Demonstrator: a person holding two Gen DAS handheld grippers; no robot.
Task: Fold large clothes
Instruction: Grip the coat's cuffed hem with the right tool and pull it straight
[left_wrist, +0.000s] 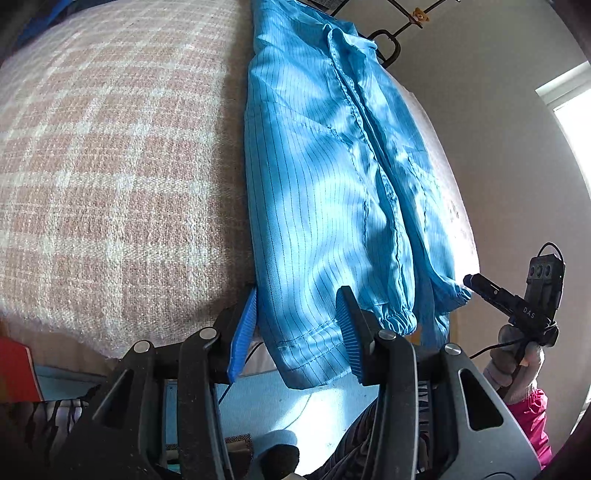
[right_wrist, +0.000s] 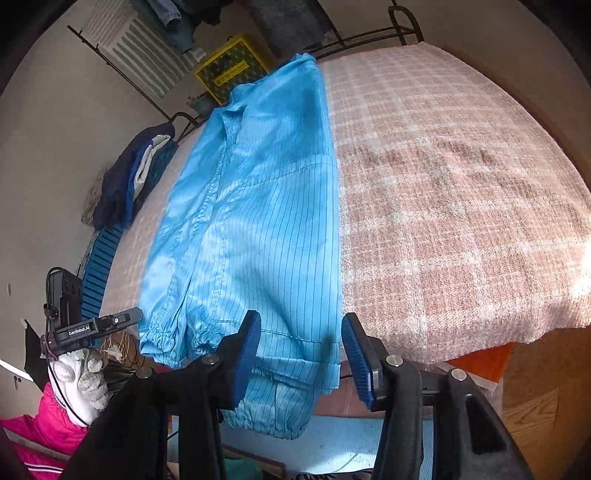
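blue garment (left_wrist: 325, 206) hem overhangs bed (left_wrist: 110, 166) | left tool (left_wrist: 295, 328) released | right tool (right_wrist: 301, 354) released, cuffs partly hidden

The blue garment (left_wrist: 325, 192) hides its own folded-under layers, and its collar end runs off the top edge in the left wrist view. The bed (right_wrist: 461, 206) is cut off at the left view's left edge. Lettering on the yellow box (right_wrist: 231, 68) is unreadable.

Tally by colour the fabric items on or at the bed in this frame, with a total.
Light blue: 1, the striped garment
Pink-and-white: 1, the plaid blanket
Dark blue: 1, the clothes pile at the bed's far side
Total: 3
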